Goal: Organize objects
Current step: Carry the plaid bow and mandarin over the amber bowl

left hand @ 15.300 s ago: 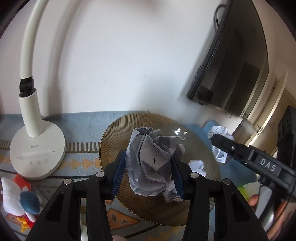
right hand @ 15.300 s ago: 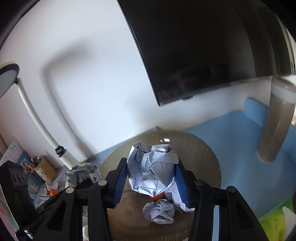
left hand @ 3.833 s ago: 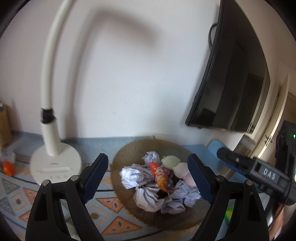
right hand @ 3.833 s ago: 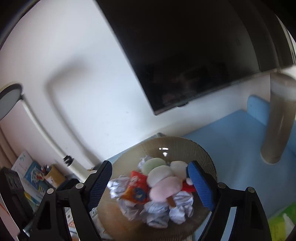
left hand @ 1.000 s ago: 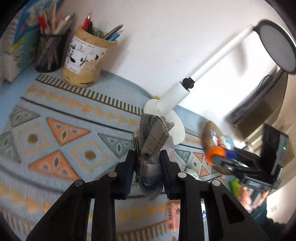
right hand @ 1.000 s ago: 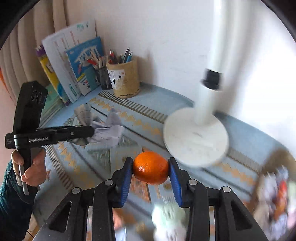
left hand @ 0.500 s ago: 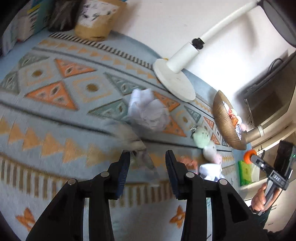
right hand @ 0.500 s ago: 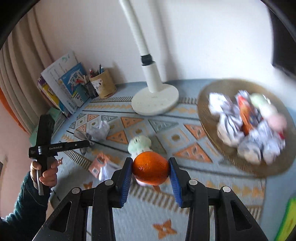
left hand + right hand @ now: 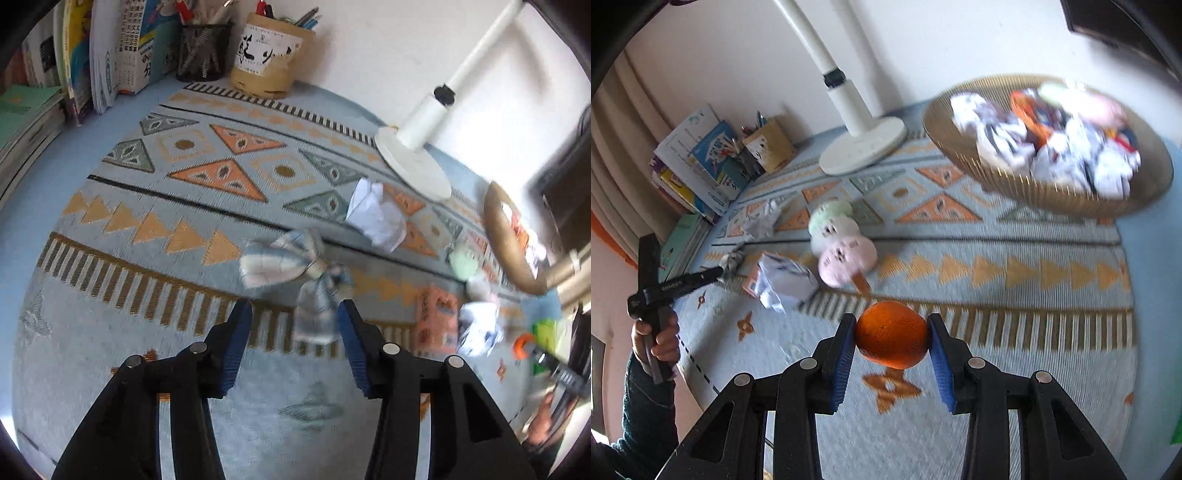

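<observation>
Sorting in progress: orange held, cloth released.

My right gripper (image 9: 892,345), at lower centre, is clamped on the round orange fruit (image 9: 892,334); my left gripper (image 9: 293,332) is opening, its jaws clear of the crumpled checked cloth (image 9: 291,266) on the patterned blue woven mat (image 9: 110,258). Left to clear, I judge: crumpled white paper ball (image 9: 785,282), pastel plush skewer (image 9: 838,242). Upper right, the ribbed gold bowl (image 9: 1034,190) holds paper; white lamp base (image 9: 862,147) and wall behind.

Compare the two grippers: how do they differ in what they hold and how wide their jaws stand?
The right gripper is shut on an orange; the left gripper grips nothing, its jaws opening beside a checked cloth on the mat. The left jaws stand wider. Both have blue pads and black fingers.
</observation>
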`<control>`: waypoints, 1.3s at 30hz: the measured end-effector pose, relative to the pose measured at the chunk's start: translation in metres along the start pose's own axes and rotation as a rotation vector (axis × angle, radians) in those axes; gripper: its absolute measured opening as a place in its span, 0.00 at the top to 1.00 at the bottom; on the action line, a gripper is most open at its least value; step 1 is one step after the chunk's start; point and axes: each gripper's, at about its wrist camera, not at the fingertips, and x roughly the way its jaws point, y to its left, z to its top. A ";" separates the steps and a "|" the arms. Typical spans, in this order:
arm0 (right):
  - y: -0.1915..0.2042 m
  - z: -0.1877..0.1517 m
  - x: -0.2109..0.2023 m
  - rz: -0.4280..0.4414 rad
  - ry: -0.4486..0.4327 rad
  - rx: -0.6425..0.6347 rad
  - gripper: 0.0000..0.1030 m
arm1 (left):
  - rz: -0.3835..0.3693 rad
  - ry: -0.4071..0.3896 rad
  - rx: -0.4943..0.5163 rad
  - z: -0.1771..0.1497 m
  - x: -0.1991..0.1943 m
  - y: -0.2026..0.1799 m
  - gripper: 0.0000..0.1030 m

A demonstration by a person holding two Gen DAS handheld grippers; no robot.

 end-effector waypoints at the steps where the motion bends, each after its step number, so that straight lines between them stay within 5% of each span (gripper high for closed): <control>1: -0.002 -0.001 0.002 0.007 0.005 0.006 0.63 | 0.001 -0.002 0.004 0.002 0.002 -0.004 0.54; 6: -0.001 -0.004 -0.001 0.002 -0.011 0.001 0.63 | 0.146 -0.011 0.087 0.009 0.027 -0.041 0.49; 11: 0.005 -0.009 -0.006 -0.147 -0.078 -0.100 0.63 | 0.260 -0.079 0.192 0.005 0.039 -0.060 0.83; 14: -0.005 -0.008 -0.006 -0.106 -0.092 -0.075 0.63 | 0.232 -0.110 0.224 -0.002 0.032 -0.061 0.84; 17: -0.011 -0.005 -0.005 -0.088 -0.104 -0.043 0.63 | 0.092 -0.192 0.243 -0.016 0.002 -0.065 0.84; 23: -0.010 0.002 0.009 -0.129 -0.106 -0.032 0.63 | 0.023 -0.254 0.231 -0.037 -0.022 -0.086 0.84; 28: -0.010 -0.006 0.016 -0.135 -0.072 -0.048 0.60 | 0.037 -0.213 0.223 -0.047 0.006 -0.090 0.84; 33: -0.012 -0.012 0.004 -0.141 -0.102 -0.047 0.36 | 0.047 -0.219 0.235 -0.049 0.009 -0.092 0.84; 39: -0.004 -0.016 0.006 -0.103 -0.107 -0.053 0.36 | -0.002 -0.228 0.185 -0.049 0.005 -0.083 0.84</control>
